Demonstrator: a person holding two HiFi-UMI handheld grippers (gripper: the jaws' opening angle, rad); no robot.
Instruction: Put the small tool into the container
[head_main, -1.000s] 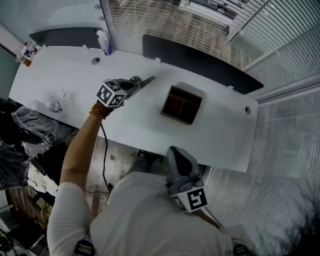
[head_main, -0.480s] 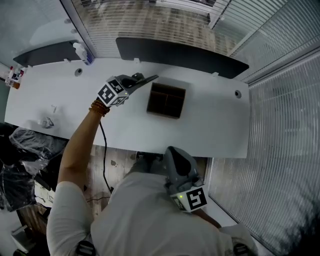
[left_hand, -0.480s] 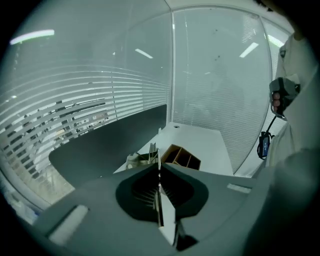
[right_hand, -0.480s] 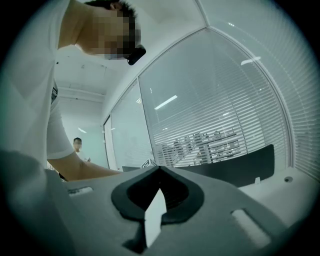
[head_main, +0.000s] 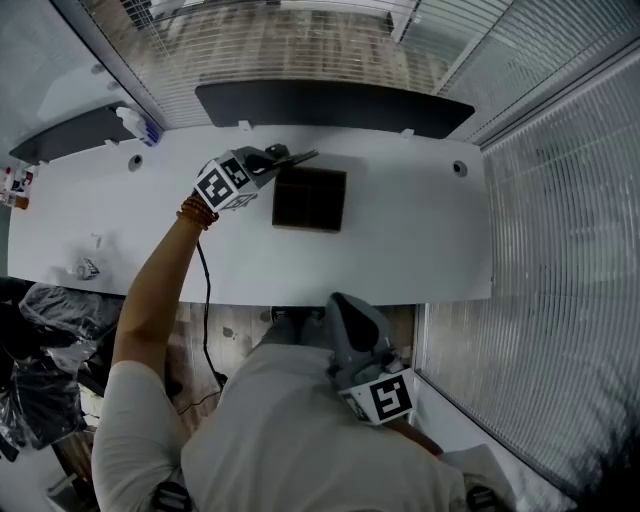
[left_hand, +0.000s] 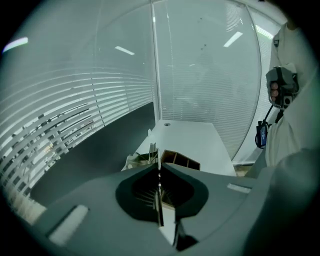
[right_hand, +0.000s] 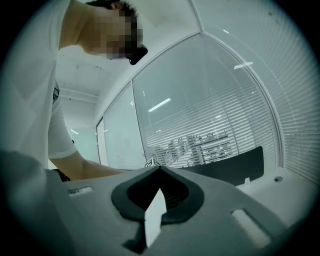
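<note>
1. The long flat tabletop (head_main: 400, 250) is plain white.
2. The square divided wooden container (head_main: 310, 198) is dark brown.
3. The left gripper (left_hand: 159, 167) has a grey body and a cube of black-and-white square markers. The thin small tool (head_main: 299, 158) in it is silvery grey.
4. The right gripper (right_hand: 160, 170) is the same grey, with the same black-and-white markers.
5. The long panel (head_main: 330, 105) behind the tabletop is black.
6. The slatted blinds (head_main: 560, 250) are pale grey with fine horizontal stripes.
7. The person's shirt (head_main: 280, 430) is white; the beaded bracelet (head_main: 197, 215) is orange-brown.
8. The small spray bottle (head_main: 135, 125) is white with blue.
</note>
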